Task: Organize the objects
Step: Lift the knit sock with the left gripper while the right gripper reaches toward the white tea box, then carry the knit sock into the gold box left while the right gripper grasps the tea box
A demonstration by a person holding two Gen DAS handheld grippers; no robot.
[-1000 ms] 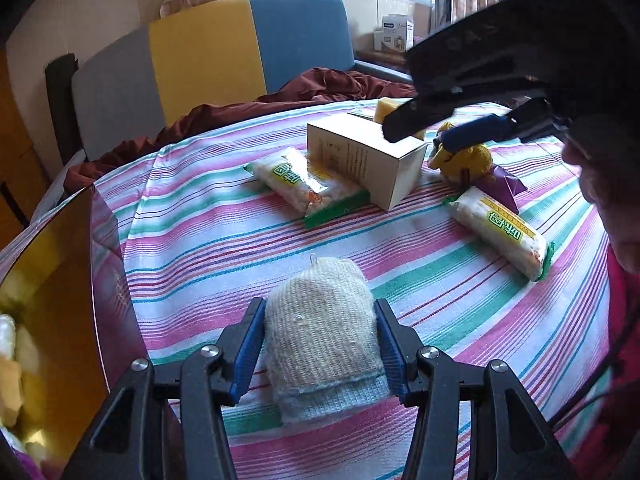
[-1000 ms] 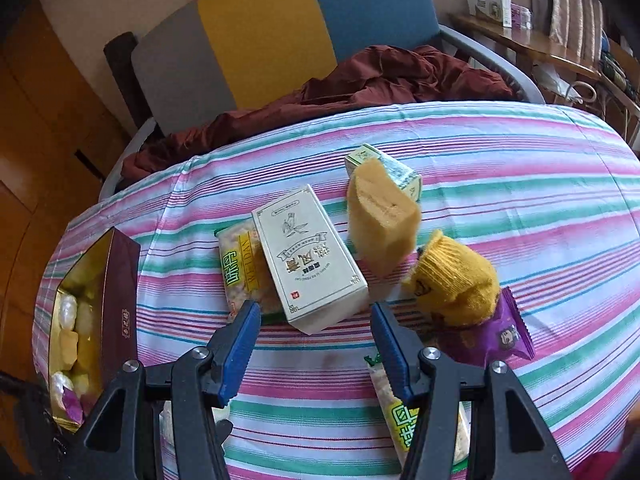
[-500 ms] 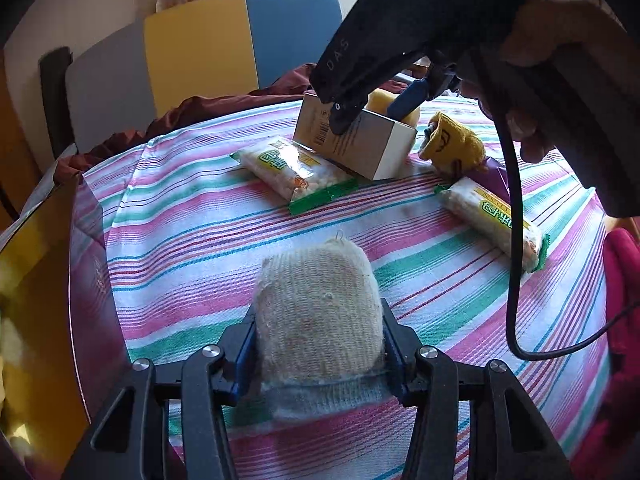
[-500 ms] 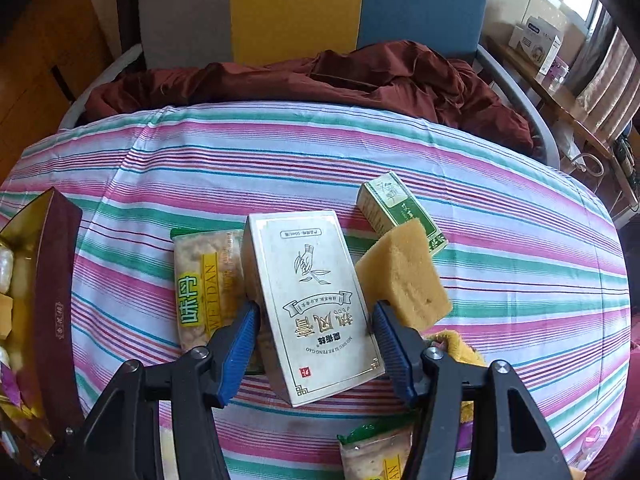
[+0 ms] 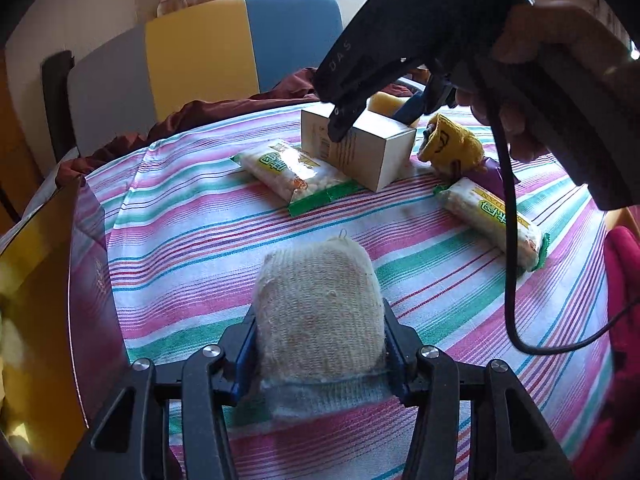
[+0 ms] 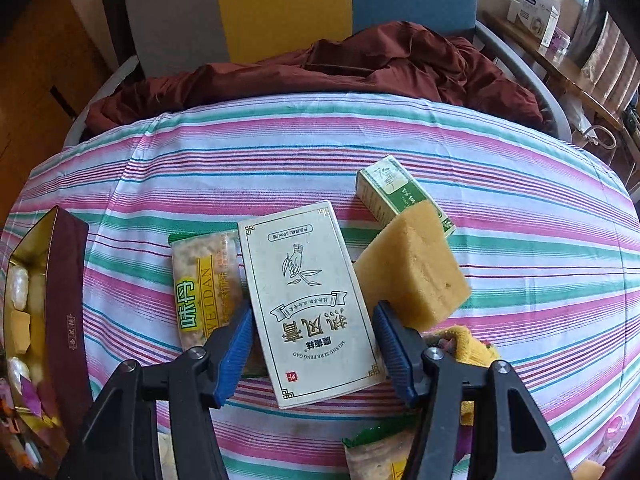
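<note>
While the left gripper [image 5: 320,344] was clamped on a beige knitted pad [image 5: 318,312], holding it above the striped tablecloth [image 5: 192,240], the right gripper [image 6: 314,340] stood over the white box [image 6: 310,304] with one blue finger on each long side. The jaws of the right gripper had just been closing, with the white box between them. In the right wrist view a narrow gap showed between each pad and the side of the box, so the box was straddled and not yet pressed.

Positions relative to the white box, as seen in the right wrist view:
- A snack packet [image 6: 206,284] lay touching its left side, partly under the left finger.
- A yellow sponge [image 6: 412,268] leaned just beside its right side.
- A small green carton [image 6: 396,192] lay beyond the sponge, up and to the right.
- A yellow knitted toy [image 6: 468,344] lay to the lower right, behind the right finger.
- A second snack packet [image 6: 380,452] lay below it, near the bottom edge.
- A dark red tray [image 6: 64,280] with wrapped pieces inside stood well apart to the left.

In the left wrist view a hand [image 5: 552,64] held the right gripper from above the white box [image 5: 360,148]
</note>
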